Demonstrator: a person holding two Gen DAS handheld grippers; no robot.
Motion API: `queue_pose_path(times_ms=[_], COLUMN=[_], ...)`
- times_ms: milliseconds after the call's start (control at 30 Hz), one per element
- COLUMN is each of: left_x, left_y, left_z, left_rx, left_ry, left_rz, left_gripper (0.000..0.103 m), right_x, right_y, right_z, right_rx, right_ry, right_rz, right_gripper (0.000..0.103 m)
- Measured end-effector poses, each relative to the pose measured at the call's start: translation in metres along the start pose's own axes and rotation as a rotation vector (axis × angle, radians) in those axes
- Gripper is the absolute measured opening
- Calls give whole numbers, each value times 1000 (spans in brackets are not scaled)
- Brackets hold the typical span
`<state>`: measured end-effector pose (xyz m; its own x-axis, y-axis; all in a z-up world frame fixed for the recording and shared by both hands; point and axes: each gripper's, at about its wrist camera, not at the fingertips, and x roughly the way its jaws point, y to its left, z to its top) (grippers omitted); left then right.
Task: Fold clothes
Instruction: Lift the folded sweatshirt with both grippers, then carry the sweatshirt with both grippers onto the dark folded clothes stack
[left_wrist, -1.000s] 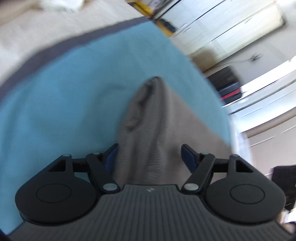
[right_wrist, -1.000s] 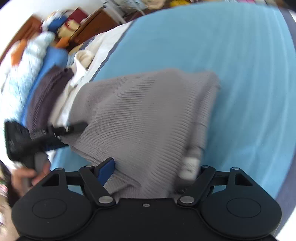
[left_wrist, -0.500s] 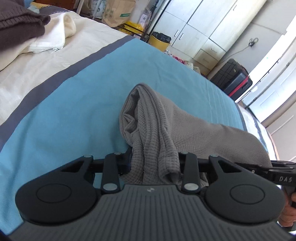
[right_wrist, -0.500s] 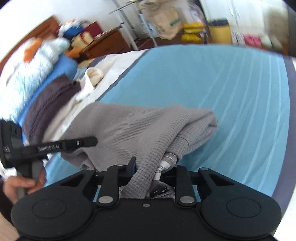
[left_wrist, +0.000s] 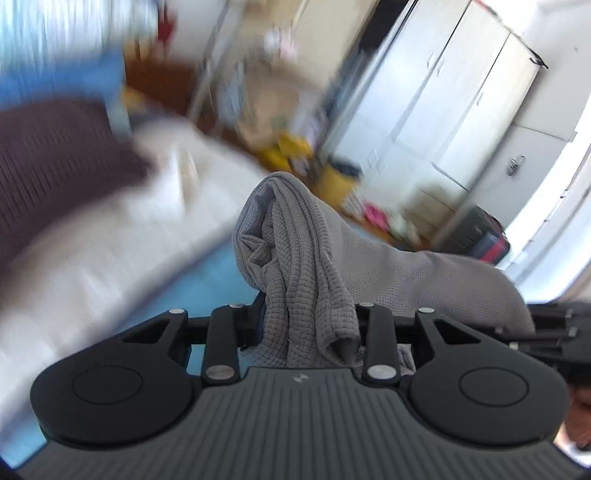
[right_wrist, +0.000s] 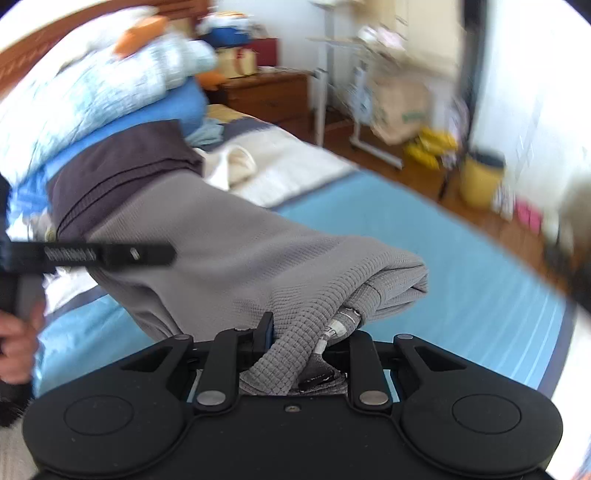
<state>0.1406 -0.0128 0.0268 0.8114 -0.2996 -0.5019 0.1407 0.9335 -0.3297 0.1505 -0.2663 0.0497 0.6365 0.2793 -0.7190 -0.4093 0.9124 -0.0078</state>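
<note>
Grey waffle-knit garment (right_wrist: 236, 254) is held up between both grippers, above the blue bedspread (right_wrist: 461, 280); whether its lowest part touches the spread cannot be told. Left gripper (left_wrist: 308, 325): jaws drawn together on a bunched edge of the fabric, folds standing up between them. Right gripper (right_wrist: 306, 341): jaws likewise clamped on a rolled edge, with a white care label (right_wrist: 338, 326) showing in the bunch. Cloth spans from one gripper to the other, sagging slightly in the middle.

In the right wrist view the left gripper appears at the left edge, a hand (right_wrist: 16, 343) around its handle. Far left on the bed: a dark brown knit (right_wrist: 118, 162) lying against a blue pillow (right_wrist: 177, 107), a cream cloth (right_wrist: 236, 162) just beside it. Past the bed's far edge, on the wooden floor, a yellow bin (right_wrist: 480, 177). Left wrist view is heavily motion-blurred; white wardrobe doors (left_wrist: 461, 110) show far right.
</note>
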Motion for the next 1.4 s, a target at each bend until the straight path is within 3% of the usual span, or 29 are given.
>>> queue_pose_path(times_ms=[100, 267, 367, 567, 767, 867, 967, 1133, 1200, 1267, 1300, 1367, 1400], left_x=[-28, -58, -75, -80, -75, -71, -56, -20, -22, -28, -28, -29, -30], left_y=[5, 44, 67, 130, 201, 230, 251, 266, 266, 266, 268, 272, 277], left_z=[25, 63, 83, 74, 61, 55, 49, 35, 30, 28, 26, 24, 21], left_rx=[-21, -102, -149, -170, -242, -313, -390, -427, -450, -483, -496, -529, -569], left_ry=[-78, -207, -284, -376, -426, -432, -383, -231, -237, -248, -248, -246, -245], left_rz=[45, 21, 11, 152, 301, 310, 323, 513, 492, 463, 458, 446, 435], left_gripper=[32, 32, 32, 32, 32, 32, 32, 35, 38, 38, 39, 42, 50], right_x=[-9, -21, -30, -9, 74, 112, 146, 208, 230, 248, 255, 264, 268], right_y=[22, 72, 98, 148, 202, 220, 231, 238, 238, 230, 223, 200, 188], right_z=[41, 107, 151, 197, 212, 219, 233, 244, 239, 233, 230, 221, 216], right_rx=[-98, -352, -402, -517, -416, -371, -354, -326, -293, -202, -141, 27, 110], right_ry=[-38, -60, -43, -97, -203, -227, -255, -195, -166, -141, -127, -107, -94], right_rz=[-6, -59, -77, -9, 90, 167, 235, 351, 331, 301, 301, 351, 377], right_gripper=[24, 24, 23, 23, 22, 22, 22, 24, 29, 48, 52, 64, 66])
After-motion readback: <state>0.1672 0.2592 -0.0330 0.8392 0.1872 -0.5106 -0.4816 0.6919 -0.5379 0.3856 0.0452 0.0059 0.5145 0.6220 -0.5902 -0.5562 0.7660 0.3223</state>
